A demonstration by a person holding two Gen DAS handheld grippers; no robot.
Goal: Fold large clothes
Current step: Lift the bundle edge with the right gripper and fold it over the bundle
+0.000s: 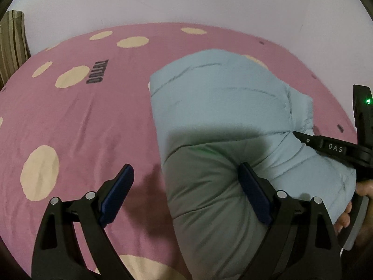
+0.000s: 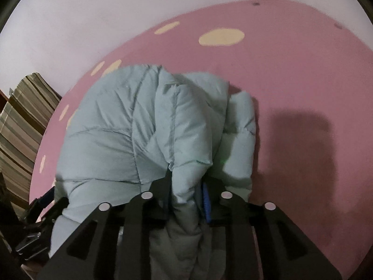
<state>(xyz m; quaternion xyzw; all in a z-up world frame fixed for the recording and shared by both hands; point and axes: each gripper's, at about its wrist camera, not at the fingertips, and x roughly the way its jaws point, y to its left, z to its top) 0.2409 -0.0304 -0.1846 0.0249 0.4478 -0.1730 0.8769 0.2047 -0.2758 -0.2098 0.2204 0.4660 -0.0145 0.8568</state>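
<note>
The jacket (image 1: 221, 121), pale blue and puffy, lies bundled on the bed (image 1: 77, 121), on the pink spotted sheet, toward the bed's right side as the left wrist view shows it, with the wall beyond its far end. Its long axis runs from the near edge of the bed away toward the wall.

The left claw (image 1: 186, 193) stands wide apart and holds nothing. Its right finger rests against the near, shaded bulge of the jacket, while its left finger hangs over bare sheet, so the jacket's left edge lies between the fingers.

The right claw (image 2: 186, 196) is clamped on a thick fold of the jacket at its near end, the fabric bunched up between the fingers; this claw also shows at the right edge of the left wrist view, pressed into the jacket's right flank.

The right claw already has the jacket, and the left is the free one. The bundle lies ahead of and to the right of the left claw, so a grip there would probably mean shifting right onto the near edge.
</note>
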